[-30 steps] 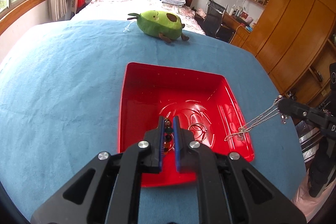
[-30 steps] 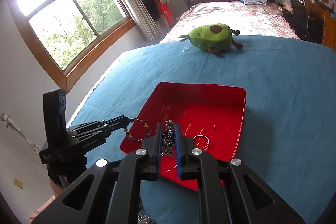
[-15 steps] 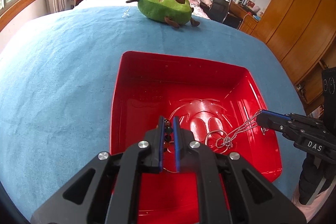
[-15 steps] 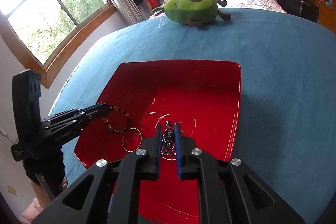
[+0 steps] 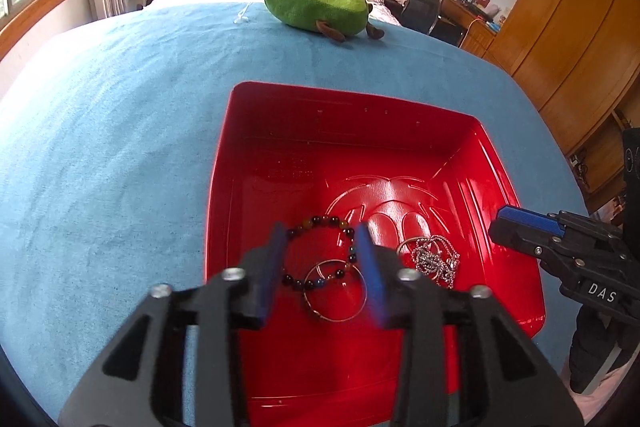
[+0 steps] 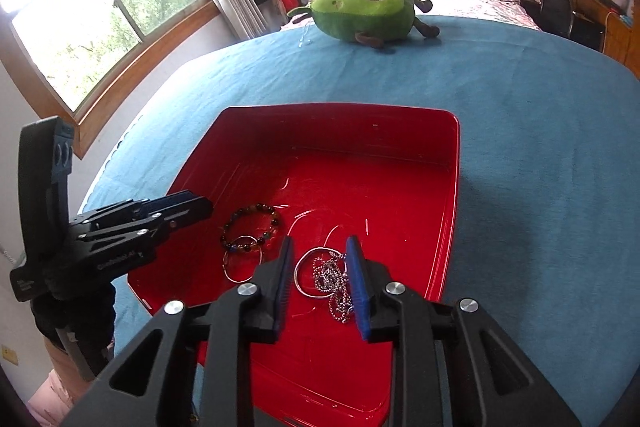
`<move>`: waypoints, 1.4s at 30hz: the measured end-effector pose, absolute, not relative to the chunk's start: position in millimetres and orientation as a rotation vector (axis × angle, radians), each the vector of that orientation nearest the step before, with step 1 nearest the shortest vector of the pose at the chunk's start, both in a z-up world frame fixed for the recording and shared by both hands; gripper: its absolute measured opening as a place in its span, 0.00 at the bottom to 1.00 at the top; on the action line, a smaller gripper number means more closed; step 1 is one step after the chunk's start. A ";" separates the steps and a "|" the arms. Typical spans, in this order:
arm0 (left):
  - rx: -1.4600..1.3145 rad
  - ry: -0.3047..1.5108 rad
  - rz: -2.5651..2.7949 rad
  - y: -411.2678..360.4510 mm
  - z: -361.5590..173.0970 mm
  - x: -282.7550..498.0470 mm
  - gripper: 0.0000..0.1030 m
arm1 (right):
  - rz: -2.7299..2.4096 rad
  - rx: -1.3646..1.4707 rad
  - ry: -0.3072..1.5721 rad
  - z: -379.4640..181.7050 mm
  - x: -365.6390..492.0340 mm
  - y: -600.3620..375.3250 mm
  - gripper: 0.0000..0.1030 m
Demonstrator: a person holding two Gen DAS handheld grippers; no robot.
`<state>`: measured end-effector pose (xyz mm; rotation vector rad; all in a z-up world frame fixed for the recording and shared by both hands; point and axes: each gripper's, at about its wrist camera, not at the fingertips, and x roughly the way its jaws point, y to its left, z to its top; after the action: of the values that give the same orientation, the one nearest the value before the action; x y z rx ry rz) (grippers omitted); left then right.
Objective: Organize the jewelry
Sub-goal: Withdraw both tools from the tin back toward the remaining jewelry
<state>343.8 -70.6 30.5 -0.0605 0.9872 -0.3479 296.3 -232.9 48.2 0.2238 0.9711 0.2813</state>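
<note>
"DAS" on right claw [image 5: 505,223] arm, jaws opening, red tray [image 5: 352,115]

Daylight floods in from the window [image 6: 100,11] on my left, blown out white. My red tray [image 5: 400,131] glares; fisheye edges bend and darken.

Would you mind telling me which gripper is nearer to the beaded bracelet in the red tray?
Left. The left gripper has its opening fingers either side of the beaded bracelet; the right gripper is beside it, over the silver chain.
</note>
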 end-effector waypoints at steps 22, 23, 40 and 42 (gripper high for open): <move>-0.040 0.865 -0.246 -52.5 71.2 278.2 0.84 | 0.044 0.151 0.830 87.8 234.7 -240.9 0.89; -0.041 0.866 -0.244 -51.5 71.1 273.5 0.84 | 0.032 0.141 0.827 88.6 231.5 -239.6 0.91; 0.017 0.924 -0.244 -16.5 39.5 162.0 0.88 | 0.142 0.193 0.880 55.5 129.9 -215.6 0.96; 0.037 0.938 -0.240 -9.3 32.1 148.7 0.88 | 0.150 0.184 0.873 53.7 117.1 -210.2 0.96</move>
<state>148.7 -9.3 32.1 0.0365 0.9382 -0.2404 117.1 -210.2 53.7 0.1839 0.8726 0.1498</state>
